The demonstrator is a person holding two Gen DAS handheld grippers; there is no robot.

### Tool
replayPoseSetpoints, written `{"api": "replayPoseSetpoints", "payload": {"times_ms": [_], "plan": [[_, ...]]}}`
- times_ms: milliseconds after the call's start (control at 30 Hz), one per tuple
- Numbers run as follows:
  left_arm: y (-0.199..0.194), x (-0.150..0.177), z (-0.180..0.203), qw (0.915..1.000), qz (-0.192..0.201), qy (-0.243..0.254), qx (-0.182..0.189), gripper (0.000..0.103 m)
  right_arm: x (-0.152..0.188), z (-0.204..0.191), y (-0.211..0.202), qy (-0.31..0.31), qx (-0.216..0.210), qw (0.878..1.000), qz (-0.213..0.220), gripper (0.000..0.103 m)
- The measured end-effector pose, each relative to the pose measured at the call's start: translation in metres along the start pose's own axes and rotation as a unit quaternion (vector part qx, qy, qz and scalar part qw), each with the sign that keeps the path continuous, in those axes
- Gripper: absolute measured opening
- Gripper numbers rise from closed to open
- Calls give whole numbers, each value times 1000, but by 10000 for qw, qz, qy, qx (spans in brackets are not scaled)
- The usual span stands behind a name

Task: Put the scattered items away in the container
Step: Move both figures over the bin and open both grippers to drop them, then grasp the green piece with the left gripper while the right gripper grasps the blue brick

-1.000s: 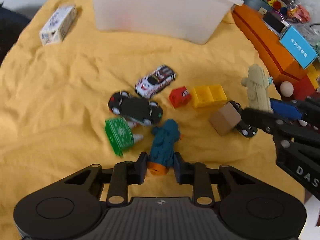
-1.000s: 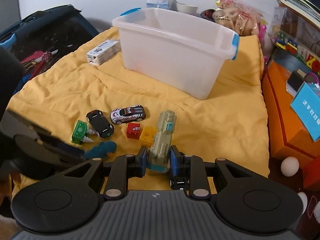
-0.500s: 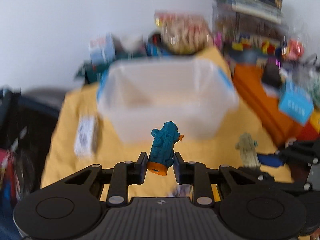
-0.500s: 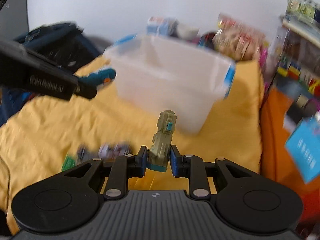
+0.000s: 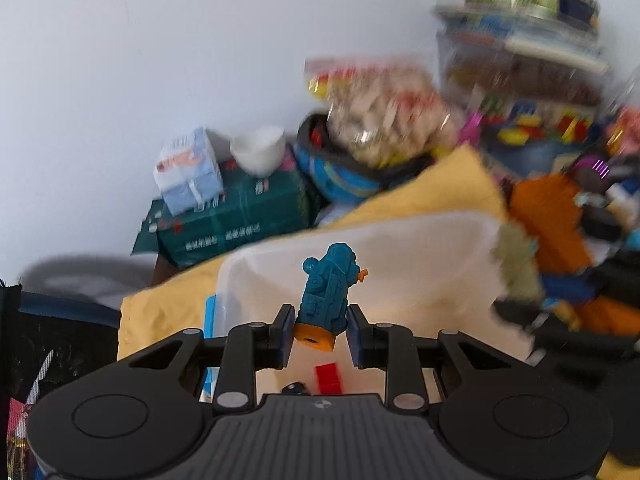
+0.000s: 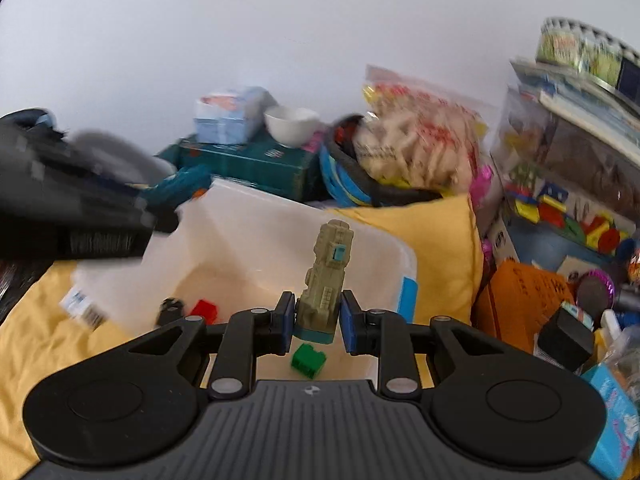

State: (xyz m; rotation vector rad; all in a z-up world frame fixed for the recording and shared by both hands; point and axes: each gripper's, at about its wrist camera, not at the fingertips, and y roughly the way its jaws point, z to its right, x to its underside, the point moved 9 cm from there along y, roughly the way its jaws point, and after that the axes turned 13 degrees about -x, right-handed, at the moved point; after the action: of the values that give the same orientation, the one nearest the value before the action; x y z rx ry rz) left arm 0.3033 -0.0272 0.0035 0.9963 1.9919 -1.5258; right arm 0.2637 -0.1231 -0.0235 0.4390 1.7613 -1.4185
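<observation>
My left gripper (image 5: 319, 334) is shut on a teal toy figure with an orange base (image 5: 327, 294), held above the open clear plastic container (image 5: 420, 248). My right gripper (image 6: 314, 322) is shut on a tan toy figure with a teal base (image 6: 326, 276), also held over the container (image 6: 256, 240). A red block (image 5: 329, 378) and a small black toy (image 5: 294, 389) lie inside the container; the right wrist view shows them too, with a green block (image 6: 307, 360). The left gripper shows blurred at left in the right wrist view (image 6: 80, 208).
The container sits on a yellow cloth (image 6: 432, 236). Behind it stand a green box (image 5: 240, 216), a white bowl (image 5: 260, 152), a blue-white carton (image 5: 188, 176) and a snack bag (image 5: 384, 108). An orange box (image 6: 520, 300) and cluttered shelves (image 6: 568, 152) are at right.
Both grippers lifted their toys off the cloth and moved forward over the container. The scattered cars and blocks on the cloth have dropped out of view.
</observation>
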Motion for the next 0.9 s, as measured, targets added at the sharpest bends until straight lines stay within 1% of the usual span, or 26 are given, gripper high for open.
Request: {"api": "replayPoseSetpoints", "payload": {"times_ms": [33,100,133,167,200,233,300,367,433,500,567,667,733,800,833,867,900], "plan": [[11,7,2,9999,-162,23,56,31,1,3,7,81,17,9999,-92,27],[23,19,4,9993,-340,36,124,32,6,4,19,195,4,9995,-262,29],[26,25,4,9991,-394,66,109,34,9,5,22,203,27,9993,-316,33],[28,28,4,9991,-412,107,66,35,11,5,24,179,76,9992,-355,34],[28,30,2,9991,-398,127,34,39,12,5,25,146,105,9992,-363,35],[25,29,0,9994,-337,121,21,48,13,4,25,121,119,9992,-363,37],[19,26,-6,9998,-214,34,-8,53,12,3,23,125,134,9992,-347,41],[7,20,-14,9999,-53,-123,-7,57,9,0,18,86,106,9995,-286,42],[-8,17,-21,9996,128,-231,-39,68,8,-5,8,32,61,9998,-173,43],[-27,19,-25,9991,351,-225,-123,72,6,-9,-3,-3,-26,10000,-37,45],[-39,25,-27,9988,380,-257,-179,72,8,-16,-16,-73,-150,9998,72,47],[-58,47,-25,9990,249,-358,41,72,16,-30,-35,-283,-377,9988,120,51],[-70,67,-22,9991,191,-366,131,72,27,-37,-50,-370,-481,9980,175,57],[-79,91,-19,9995,120,-282,97,74,43,-43,-61,-450,-651,9967,198,59],[-79,104,-18,9997,39,-221,-3,74,54,-45,-64,-540,-728,9957,169,60],[-80,117,-15,9999,-47,-148,-55,74,67,-47,-64,-661,-738,9951,66,60],[-81,130,-10,9999,-150,-67,-29,74,81,-47,-62,-751,-685,9948,-89,60]]}}
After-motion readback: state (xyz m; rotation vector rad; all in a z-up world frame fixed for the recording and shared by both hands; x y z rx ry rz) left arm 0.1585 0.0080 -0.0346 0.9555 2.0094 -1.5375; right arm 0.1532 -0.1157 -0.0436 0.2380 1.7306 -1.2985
